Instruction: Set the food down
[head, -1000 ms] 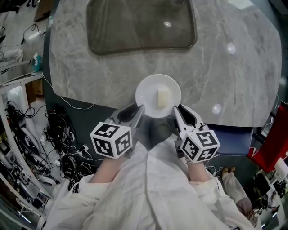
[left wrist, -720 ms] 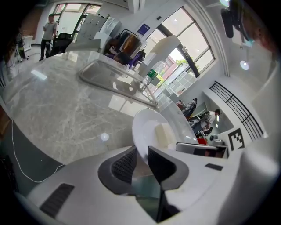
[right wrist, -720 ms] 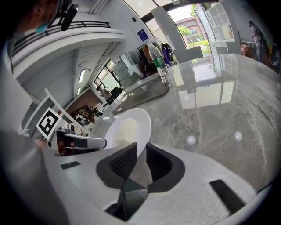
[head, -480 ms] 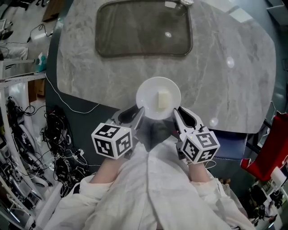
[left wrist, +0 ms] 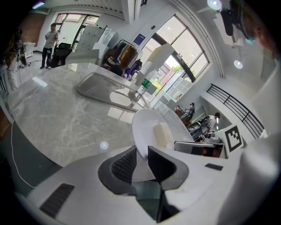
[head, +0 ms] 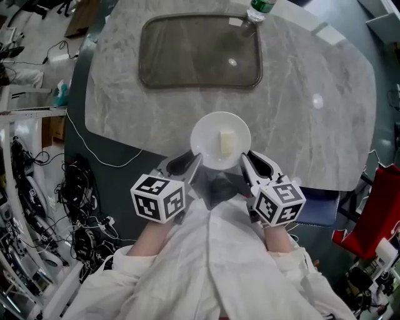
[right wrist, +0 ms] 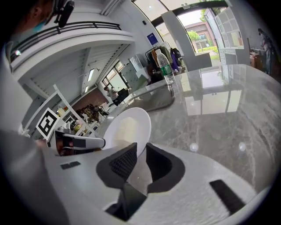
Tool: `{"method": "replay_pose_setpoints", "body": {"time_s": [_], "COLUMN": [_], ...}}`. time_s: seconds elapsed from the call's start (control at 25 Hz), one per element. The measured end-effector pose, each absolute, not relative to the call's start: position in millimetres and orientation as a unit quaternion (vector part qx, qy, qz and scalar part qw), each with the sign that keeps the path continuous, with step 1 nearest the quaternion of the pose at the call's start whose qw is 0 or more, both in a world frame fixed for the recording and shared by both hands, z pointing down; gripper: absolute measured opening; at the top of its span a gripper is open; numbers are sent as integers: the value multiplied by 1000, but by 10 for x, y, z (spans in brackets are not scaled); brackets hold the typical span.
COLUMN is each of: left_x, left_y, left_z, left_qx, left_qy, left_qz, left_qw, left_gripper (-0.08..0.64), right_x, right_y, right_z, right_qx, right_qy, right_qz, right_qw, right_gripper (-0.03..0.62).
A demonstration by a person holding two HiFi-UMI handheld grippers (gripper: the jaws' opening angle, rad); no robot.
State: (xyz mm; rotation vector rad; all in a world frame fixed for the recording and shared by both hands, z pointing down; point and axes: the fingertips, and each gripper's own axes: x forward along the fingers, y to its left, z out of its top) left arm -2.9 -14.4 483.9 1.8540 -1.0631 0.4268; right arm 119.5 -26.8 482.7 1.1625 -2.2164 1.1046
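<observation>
A white plate (head: pixel 208 132) carries a pale yellow block of food (head: pixel 227 142) and hangs above the near edge of the marble table (head: pixel 312 94). My left gripper (head: pixel 195 162) is shut on the plate's near left rim. My right gripper (head: pixel 244 160) is shut on its near right rim. In the left gripper view the plate (left wrist: pixel 145 125) stands edge-on between the pads of my left gripper (left wrist: pixel 141 154), with the food (left wrist: pixel 162 134) on it. The right gripper view shows the plate (right wrist: pixel 129 127) pinched by my right gripper (right wrist: pixel 141 151) in the same way.
A dark rectangular tray (head: pixel 200 53) lies on the table's far side, with a plastic bottle (head: pixel 256 9) at its far right corner. Tangled cables (head: pixel 81 187) cover the floor on the left. A red object (head: pixel 375 212) stands at the right.
Both grippers and the plate have risen a little together. The table and tray now lie lower and look smaller in the head view, and the bottle has come into sight.
</observation>
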Motion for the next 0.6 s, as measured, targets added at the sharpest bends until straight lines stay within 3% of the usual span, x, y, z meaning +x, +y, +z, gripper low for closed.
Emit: {"method": "replay_pose_setpoints", "body": {"time_s": [0.6], "left_x": [-361], "left_y": [-1031], "left_z": [4689], "left_qx": [782], "left_qy": [-413], "left_qz": [191], "left_qw": [426], "left_gripper": [86], "right_x": [873], "right_y": [-1043], "right_z": [4695], "right_qx": [429], "right_qy": [-794], "right_qz": [386], "right_qw": [192], "right_gripper": [52]}}
